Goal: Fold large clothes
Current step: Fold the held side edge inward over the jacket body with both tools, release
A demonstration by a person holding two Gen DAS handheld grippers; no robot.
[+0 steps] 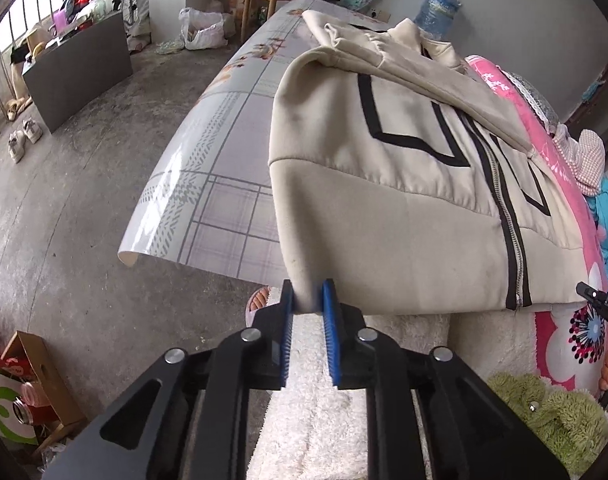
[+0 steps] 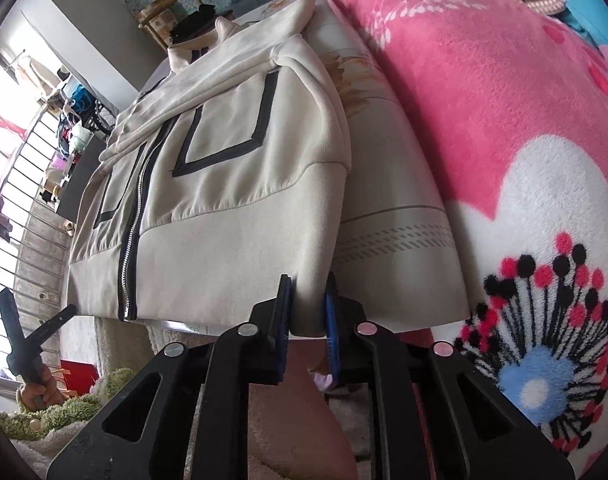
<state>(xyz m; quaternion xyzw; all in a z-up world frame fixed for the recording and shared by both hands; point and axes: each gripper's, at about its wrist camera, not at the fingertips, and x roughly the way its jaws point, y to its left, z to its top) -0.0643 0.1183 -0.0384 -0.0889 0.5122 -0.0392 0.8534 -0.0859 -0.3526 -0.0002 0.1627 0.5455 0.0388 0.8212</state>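
Table (image 1: 224, 152): one jacket (image 1: 384, 208), two grippers (image 1: 308, 300) (image 2: 308, 304) clamping hem.

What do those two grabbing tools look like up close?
Each gripper, left and right, is a black plastic frame with triangular cut-outs and round silver rivets. The fingers carry ribbed blue pads. No cables show.
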